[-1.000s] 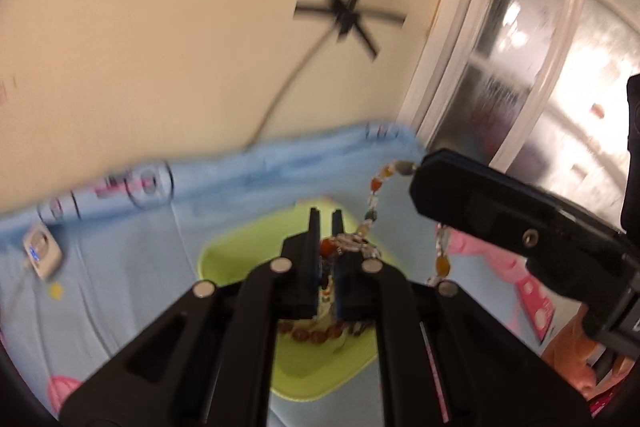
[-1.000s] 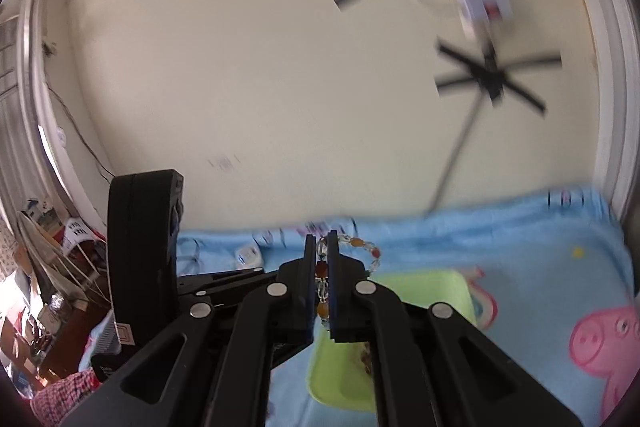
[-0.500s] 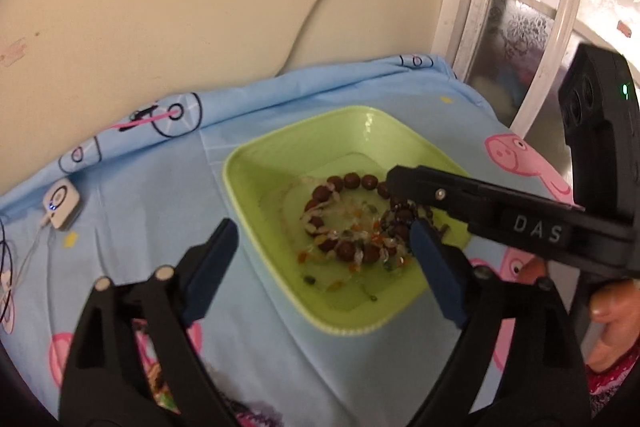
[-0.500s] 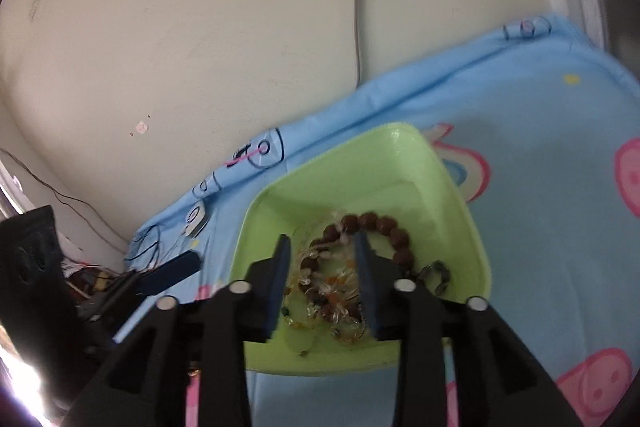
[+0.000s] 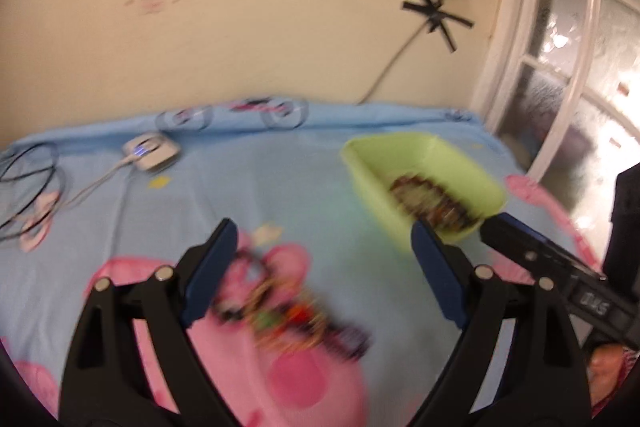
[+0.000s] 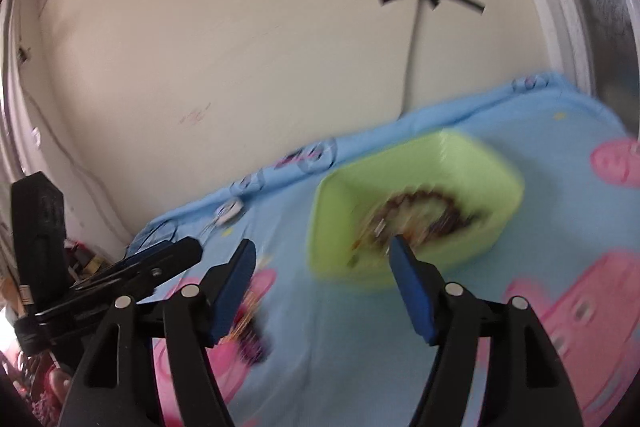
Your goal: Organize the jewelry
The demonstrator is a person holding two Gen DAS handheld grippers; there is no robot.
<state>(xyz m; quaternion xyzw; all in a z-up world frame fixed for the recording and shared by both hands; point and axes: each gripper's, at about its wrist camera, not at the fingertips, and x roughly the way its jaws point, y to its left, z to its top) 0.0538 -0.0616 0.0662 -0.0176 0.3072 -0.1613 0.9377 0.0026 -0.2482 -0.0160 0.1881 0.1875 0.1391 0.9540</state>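
A green tray (image 5: pixel 472 163) (image 6: pixel 500 179) on the blue cartoon-print cloth holds a heap of beaded bracelets (image 5: pixel 432 203) (image 6: pixel 416 215). A blurred pile of loose jewelry (image 5: pixel 288 315) (image 6: pixel 248 335) lies on the cloth to the tray's left. My left gripper (image 5: pixel 320 271) is open and empty, above that pile. My right gripper (image 6: pixel 324 291) is open and empty, between the pile and the tray. The right gripper also shows in the left wrist view (image 5: pixel 540 263), and the left gripper shows in the right wrist view (image 6: pixel 132 271).
A white charger puck (image 5: pixel 150 151) with cables lies at the cloth's far left. The cream wall with a taped cable (image 5: pixel 436 13) stands behind the table. A window frame (image 5: pixel 536 67) is at the right.
Both grippers held a beaded bracelet above the tray, then opened and left it in the tray. They have since swung left toward the loose pile.
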